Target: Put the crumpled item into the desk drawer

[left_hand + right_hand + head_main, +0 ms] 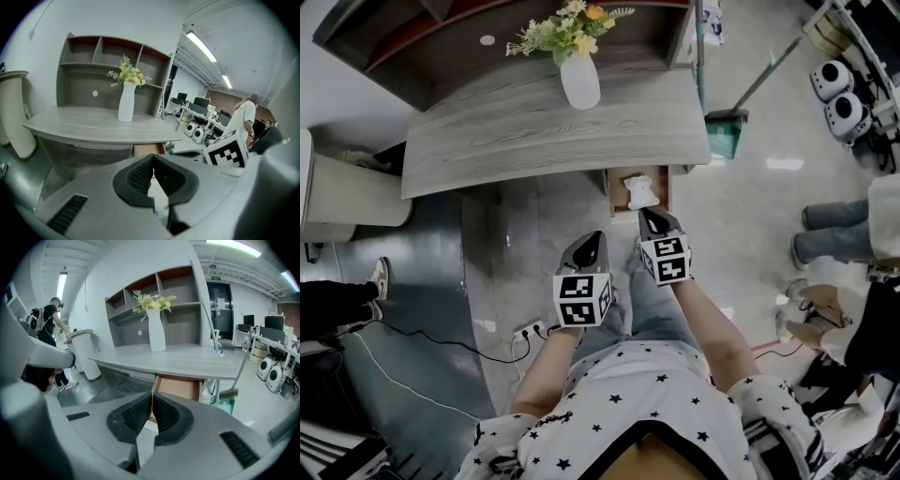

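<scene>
A crumpled white item [642, 192] lies inside the open brown drawer [617, 192] under the right end of the grey wooden desk [553, 131]. My right gripper [650, 215] hangs just in front of the drawer, jaws shut and empty, close to the item. Lower left, over the floor, my left gripper [594, 240] is also shut on nothing. The right gripper view has the shut jaws [152, 397] pointing at the drawer's front [178, 387]. In the left gripper view the shut jaws [153, 159] aim below the desk edge, with the drawer [149, 149] just past them.
A white vase of flowers [579, 80] stands on the desk before a shelf unit [412, 37]. A broom and green dustpan [727, 131] lean at the desk's right. A white bin [337, 197] is left, a power strip [530, 330] lies on the floor, and people stand nearby [834, 230].
</scene>
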`<action>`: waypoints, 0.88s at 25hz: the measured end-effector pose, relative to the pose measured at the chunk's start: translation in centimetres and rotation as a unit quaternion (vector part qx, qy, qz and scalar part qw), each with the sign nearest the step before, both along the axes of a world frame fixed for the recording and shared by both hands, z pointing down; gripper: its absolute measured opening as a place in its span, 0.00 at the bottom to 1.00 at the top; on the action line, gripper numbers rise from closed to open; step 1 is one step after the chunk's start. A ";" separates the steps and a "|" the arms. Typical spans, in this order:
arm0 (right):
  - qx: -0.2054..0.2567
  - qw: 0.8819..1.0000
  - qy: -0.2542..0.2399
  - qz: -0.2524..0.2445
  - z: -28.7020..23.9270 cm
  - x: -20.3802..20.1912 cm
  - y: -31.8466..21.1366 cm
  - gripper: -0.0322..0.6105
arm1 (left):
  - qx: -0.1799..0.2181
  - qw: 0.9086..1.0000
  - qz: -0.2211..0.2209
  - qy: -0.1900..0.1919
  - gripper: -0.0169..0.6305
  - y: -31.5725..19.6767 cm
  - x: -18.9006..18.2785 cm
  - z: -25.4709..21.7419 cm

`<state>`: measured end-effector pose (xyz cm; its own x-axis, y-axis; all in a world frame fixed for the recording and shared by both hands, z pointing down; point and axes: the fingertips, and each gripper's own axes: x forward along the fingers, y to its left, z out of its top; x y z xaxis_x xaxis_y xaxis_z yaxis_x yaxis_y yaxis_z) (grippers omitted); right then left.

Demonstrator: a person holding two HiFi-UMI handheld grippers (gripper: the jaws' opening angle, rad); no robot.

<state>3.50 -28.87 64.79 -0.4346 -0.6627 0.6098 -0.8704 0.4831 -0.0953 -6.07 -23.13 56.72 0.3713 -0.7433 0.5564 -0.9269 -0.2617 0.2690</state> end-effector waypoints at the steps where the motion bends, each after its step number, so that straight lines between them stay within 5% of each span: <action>1: 0.006 1.000 -0.005 0.002 -0.7 -0.2 0.5 0.05 | 0.002 1.000 0.001 -0.001 0.05 0.5 -0.2 -0.3; 22: 0.110 0.991 -0.070 0.031 -12.6 -2.1 11.3 0.04 | 0.046 0.999 0.018 0.007 0.05 9.1 -3.7 -4.5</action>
